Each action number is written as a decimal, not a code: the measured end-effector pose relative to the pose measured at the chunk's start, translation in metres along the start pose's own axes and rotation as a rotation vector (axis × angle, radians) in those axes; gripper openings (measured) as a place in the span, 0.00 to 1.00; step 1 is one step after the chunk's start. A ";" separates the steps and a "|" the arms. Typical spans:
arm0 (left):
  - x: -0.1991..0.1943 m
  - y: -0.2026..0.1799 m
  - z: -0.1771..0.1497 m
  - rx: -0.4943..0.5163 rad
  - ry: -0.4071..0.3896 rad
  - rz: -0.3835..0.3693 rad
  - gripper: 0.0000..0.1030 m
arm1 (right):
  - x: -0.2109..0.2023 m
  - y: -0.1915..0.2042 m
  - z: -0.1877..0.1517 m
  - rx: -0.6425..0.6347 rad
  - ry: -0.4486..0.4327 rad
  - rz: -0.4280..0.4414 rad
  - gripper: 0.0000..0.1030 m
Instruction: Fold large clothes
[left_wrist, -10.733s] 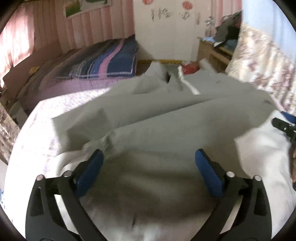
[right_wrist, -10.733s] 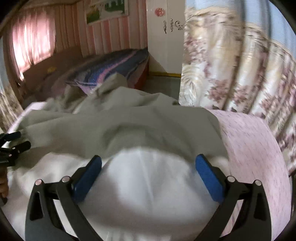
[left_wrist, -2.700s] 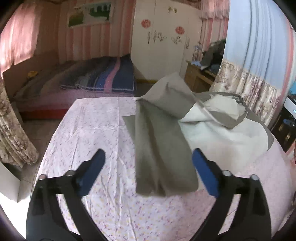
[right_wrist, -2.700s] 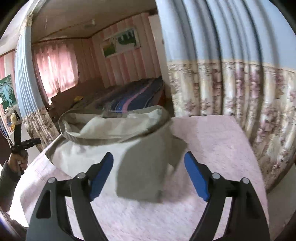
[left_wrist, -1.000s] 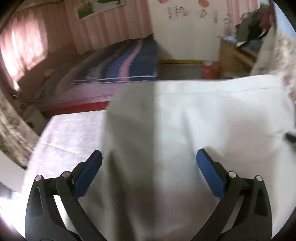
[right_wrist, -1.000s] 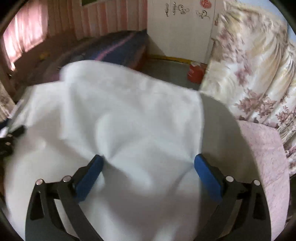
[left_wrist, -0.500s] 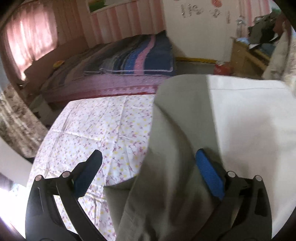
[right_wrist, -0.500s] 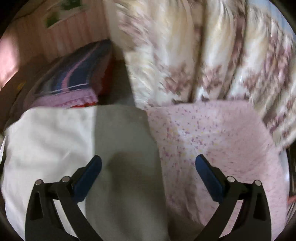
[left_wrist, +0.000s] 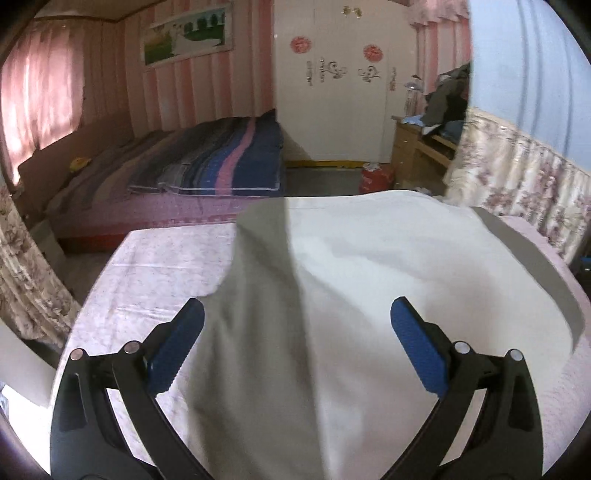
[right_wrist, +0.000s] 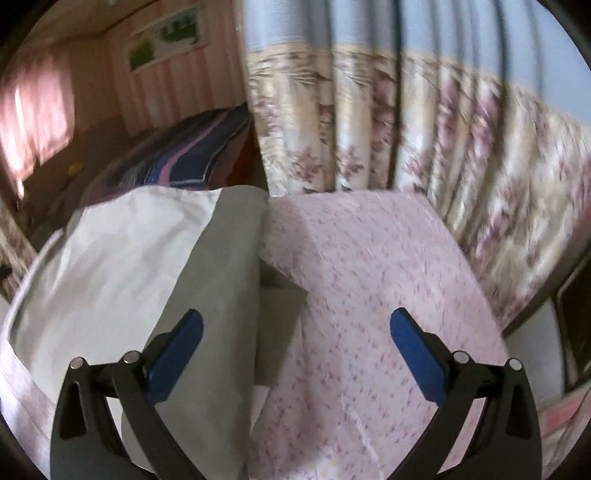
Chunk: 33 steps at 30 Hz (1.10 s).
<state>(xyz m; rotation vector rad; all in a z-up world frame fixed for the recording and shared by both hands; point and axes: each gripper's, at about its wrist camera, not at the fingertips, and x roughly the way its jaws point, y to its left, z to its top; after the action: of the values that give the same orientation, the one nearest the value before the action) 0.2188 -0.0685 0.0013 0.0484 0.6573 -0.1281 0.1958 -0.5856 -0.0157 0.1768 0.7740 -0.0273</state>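
A large garment (left_wrist: 369, 280) with a white middle panel and grey side bands lies spread flat on the pink flowered table cover (left_wrist: 155, 266). My left gripper (left_wrist: 295, 343) is open and empty, held above the garment's near left part. In the right wrist view the garment (right_wrist: 122, 266) fills the left half, its grey band (right_wrist: 225, 258) running along its right edge. My right gripper (right_wrist: 293, 345) is open and empty above that grey edge and the bare cover (right_wrist: 369, 277).
A bed with a striped blue blanket (left_wrist: 221, 162) stands beyond the table. A white wardrobe (left_wrist: 340, 74), a wooden desk with clothes (left_wrist: 428, 129) and a red bag (left_wrist: 376, 177) are at the back. Flowered curtains (right_wrist: 424, 140) hang close along the table's right side.
Both grippers have drawn back and up from the garment. The garment has settled flat on the table, and the right view has swung right toward the curtain.
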 end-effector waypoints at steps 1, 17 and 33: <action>0.000 -0.003 0.001 -0.009 -0.007 -0.027 0.97 | 0.004 0.003 -0.003 -0.003 0.010 0.013 0.98; 0.056 -0.040 -0.015 -0.040 0.045 -0.100 0.97 | 0.079 0.025 -0.017 -0.020 0.081 0.097 0.95; 0.090 -0.073 -0.008 -0.022 0.114 -0.191 0.97 | 0.075 0.078 -0.016 -0.280 0.068 -0.041 0.31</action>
<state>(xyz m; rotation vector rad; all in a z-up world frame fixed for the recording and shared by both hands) 0.2746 -0.1489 -0.0604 -0.0292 0.7767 -0.3041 0.2453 -0.5035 -0.0678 -0.1046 0.8405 0.0480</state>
